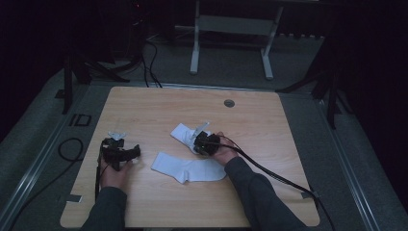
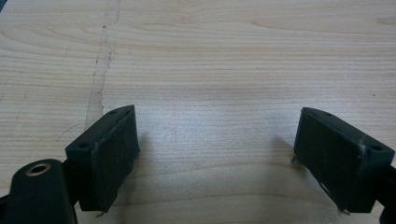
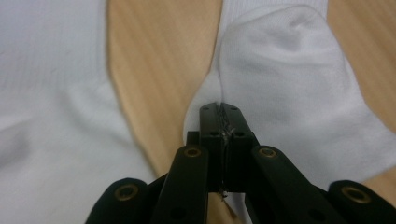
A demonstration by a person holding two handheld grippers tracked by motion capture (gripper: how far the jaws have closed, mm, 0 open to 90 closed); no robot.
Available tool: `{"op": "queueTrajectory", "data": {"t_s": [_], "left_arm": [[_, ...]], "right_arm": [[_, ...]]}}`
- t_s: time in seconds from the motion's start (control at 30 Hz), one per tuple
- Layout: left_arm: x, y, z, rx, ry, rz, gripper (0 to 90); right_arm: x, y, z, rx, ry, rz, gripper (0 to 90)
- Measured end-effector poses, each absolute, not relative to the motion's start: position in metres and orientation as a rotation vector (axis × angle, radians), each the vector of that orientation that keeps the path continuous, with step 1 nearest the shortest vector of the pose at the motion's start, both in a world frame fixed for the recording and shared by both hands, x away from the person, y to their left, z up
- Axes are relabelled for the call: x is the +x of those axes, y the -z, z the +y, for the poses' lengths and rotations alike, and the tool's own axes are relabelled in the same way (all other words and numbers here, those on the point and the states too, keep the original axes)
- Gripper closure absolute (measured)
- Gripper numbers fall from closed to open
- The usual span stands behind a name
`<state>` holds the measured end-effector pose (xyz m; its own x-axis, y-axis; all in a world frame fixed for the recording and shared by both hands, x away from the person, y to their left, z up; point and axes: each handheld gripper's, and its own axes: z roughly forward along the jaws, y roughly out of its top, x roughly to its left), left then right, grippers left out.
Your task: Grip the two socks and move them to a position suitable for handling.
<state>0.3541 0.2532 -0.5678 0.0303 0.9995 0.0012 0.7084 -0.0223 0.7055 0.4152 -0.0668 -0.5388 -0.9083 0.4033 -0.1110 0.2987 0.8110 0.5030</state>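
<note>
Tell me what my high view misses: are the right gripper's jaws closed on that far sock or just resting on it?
Observer: The right gripper has its jaws pressed together; the far sock meets their tips, and whether cloth sits between them I cannot tell.
Operator: And the left gripper, open or shut?
Observer: The left gripper has its jaws wide apart, with bare table between them.
Operator: Do the two socks touch near the right jaws?
Observer: No. A strip of bare wood separates the near sock from the far sock there.
</note>
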Motion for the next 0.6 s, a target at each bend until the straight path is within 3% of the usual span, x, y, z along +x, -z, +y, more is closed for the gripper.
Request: {"op": "queueTrajectory", "data": {"t_s": [0.4,0.6], "left_arm": [[0.354,0.568,0.253,1.784,-0.716,1.731,13.9],[0.354,0.568,0.253,1.783,-0.717,1.73,13.9]], "right_arm": [[0.407,0.523,-0.081,0.514,-0.713,2.805,86.3],[0.414,0.508,-0.066,0.517,-0.737,2.759,79.1]]}}
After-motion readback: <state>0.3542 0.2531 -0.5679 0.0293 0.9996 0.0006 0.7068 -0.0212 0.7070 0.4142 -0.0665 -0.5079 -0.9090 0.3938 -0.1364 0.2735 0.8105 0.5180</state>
